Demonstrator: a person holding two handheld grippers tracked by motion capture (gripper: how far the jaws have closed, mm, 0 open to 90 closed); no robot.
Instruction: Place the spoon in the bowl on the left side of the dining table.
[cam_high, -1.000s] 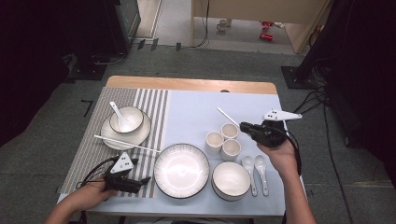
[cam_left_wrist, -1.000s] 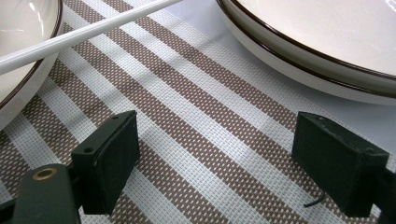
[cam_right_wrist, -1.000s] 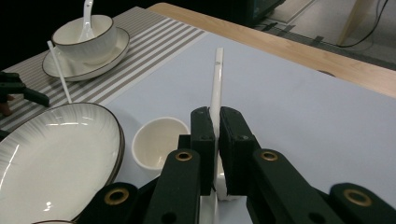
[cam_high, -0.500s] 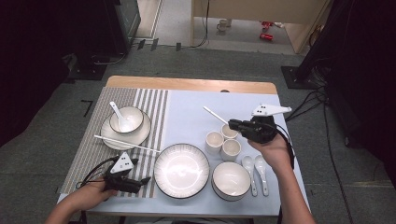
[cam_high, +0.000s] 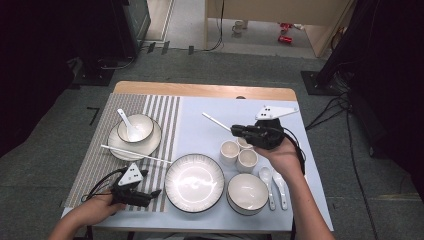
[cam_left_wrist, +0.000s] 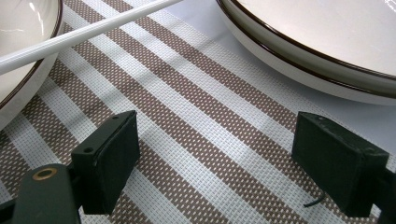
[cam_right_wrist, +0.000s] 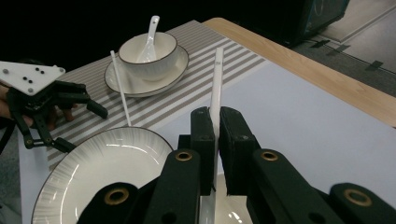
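Pinched between the jaws of the right gripper (cam_right_wrist: 215, 154) is a thin white chopstick (cam_right_wrist: 216, 88), smooth, straight and plain along its whole visible length. In the high view this slim white plastic-looking stick (cam_high: 216, 121) juts from the gripper's front toward the far left, its free end over the bare pale blue tabletop (cam_high: 200, 125), its long axis slanted across the table and lifted clear of the surface. The right gripper (cam_high: 240, 131) is closed tight on the stick and hovers above three small cream cups (cam_high: 238, 153) clustered just beside it. Nearer the person stand a white bowl with a dark rim (cam_high: 246, 192) and two white ceramic spoons (cam_high: 274, 184), with a large white dark-rimmed plate (cam_high: 194, 182) to their left. On the brown-and-white striped woven placemat (cam_high: 100, 165) a second white chopstick (cam_high: 135, 153) leans across a saucer carrying a small bowl with a spoon (cam_high: 135, 129). The left gripper (cam_high: 150, 196) rests low on the mat with its jaws spread wide around nothing (cam_left_wrist: 215, 168).
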